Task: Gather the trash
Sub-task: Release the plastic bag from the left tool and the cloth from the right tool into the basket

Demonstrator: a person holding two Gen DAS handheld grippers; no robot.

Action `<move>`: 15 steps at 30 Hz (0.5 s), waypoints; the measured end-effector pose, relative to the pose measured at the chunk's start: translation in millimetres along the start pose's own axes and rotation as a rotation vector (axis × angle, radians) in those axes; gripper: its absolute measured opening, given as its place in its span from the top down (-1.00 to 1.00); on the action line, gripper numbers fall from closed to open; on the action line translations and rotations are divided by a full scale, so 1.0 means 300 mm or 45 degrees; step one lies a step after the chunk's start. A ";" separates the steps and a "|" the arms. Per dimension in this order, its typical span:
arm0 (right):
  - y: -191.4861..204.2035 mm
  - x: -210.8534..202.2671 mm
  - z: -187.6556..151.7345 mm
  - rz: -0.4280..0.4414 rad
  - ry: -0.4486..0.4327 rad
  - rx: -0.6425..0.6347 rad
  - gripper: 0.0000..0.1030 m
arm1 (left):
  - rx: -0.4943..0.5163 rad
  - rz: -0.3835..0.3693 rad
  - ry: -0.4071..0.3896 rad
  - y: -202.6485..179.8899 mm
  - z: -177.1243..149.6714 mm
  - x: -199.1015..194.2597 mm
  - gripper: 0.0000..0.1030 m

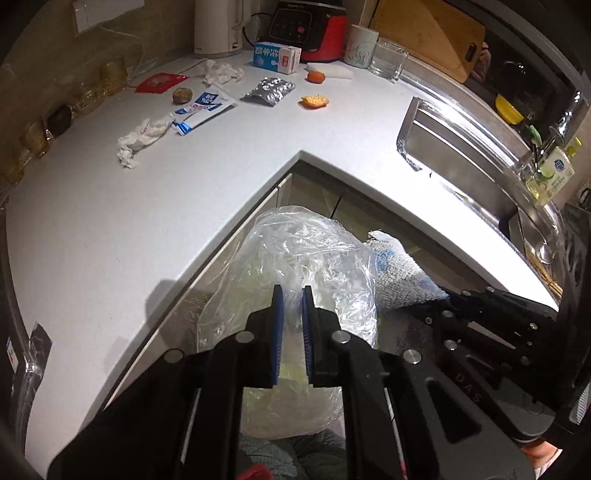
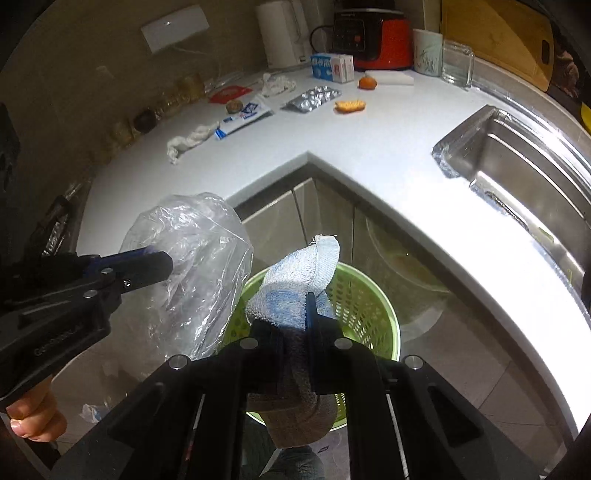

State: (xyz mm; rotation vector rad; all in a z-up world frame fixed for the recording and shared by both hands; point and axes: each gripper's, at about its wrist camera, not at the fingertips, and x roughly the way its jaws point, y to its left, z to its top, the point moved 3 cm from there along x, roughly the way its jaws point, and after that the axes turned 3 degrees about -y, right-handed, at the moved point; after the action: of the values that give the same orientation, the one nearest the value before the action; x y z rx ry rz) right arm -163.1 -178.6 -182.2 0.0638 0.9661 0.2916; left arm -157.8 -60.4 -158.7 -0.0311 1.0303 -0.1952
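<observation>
**Holding bag and cloth over the bin**

Gripping a clear plastic bag [image 1: 295,258], our left gripper [image 1: 292,295] has its blue pads clenched on a pinch of the film; the bag balloons beyond the fingertips, crumpled and empty-looking. From the right wrist view the same gripper [image 2: 162,264] comes in from the left, a bare hand [image 2: 33,417] on its handle.

Our right gripper [image 2: 295,321] is clamped on a blue-and-white cloth [image 2: 299,288], which folds up over the fingers and hangs down below them. Bag and cloth sit just beside each other, the bag to the left.

Below the cloth stands a green mesh bin [image 2: 365,306] on the floor, against the cabinet doors [image 2: 273,221] in the inner corner of the worktop.

Further out, the white worktop [image 1: 147,206] wraps round in an L. Trash lies scattered on its far part: a twisted white tissue [image 1: 142,138], a blue-and-white wrapper [image 1: 203,109], a small brown round fruit [image 1: 181,96], a red packet [image 1: 160,82], a second crumpled tissue [image 1: 221,72], a silver blister pack [image 1: 269,90], a piece of orange peel [image 1: 315,101] and a small orange [image 1: 316,76].

Behind these: a blue-and-white carton [image 1: 275,57], a red-and-black cooker [image 1: 310,29], a white kettle [image 1: 216,27], a patterned cup [image 1: 361,46], a glass mug [image 1: 388,61]. The steel sink [image 1: 461,155] lies to the right.
</observation>
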 end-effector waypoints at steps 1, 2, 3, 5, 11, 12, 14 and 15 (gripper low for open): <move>-0.002 0.033 -0.017 -0.002 0.026 -0.004 0.80 | 0.000 0.005 0.011 0.002 -0.007 0.018 0.82; -0.004 0.059 -0.036 0.002 0.048 -0.005 0.79 | -0.002 0.009 0.024 0.004 -0.019 0.035 0.82; -0.008 0.088 -0.050 0.007 0.073 -0.003 0.75 | -0.002 0.010 0.036 0.003 -0.029 0.052 0.82; -0.017 0.143 -0.080 0.002 0.124 -0.001 0.71 | -0.005 0.020 0.066 0.008 -0.052 0.083 0.82; -0.054 0.181 -0.122 -0.051 0.196 0.023 -0.09 | -0.009 0.051 0.140 0.016 -0.084 0.161 0.82; -0.063 0.166 -0.117 -0.046 0.184 0.034 -0.18 | -0.007 0.053 0.146 0.015 -0.085 0.168 0.82; -0.087 0.123 -0.095 -0.040 0.139 0.066 -0.37 | -0.003 0.048 0.154 0.003 -0.086 0.180 0.82; -0.100 0.098 -0.081 -0.044 0.116 0.080 -0.46 | 0.003 0.045 0.157 -0.005 -0.087 0.186 0.82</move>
State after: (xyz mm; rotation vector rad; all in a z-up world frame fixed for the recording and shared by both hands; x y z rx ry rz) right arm -160.8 -201.3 -224.9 0.0920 1.0658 0.2341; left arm -152.6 -70.0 -219.3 0.0015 1.1528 -0.1680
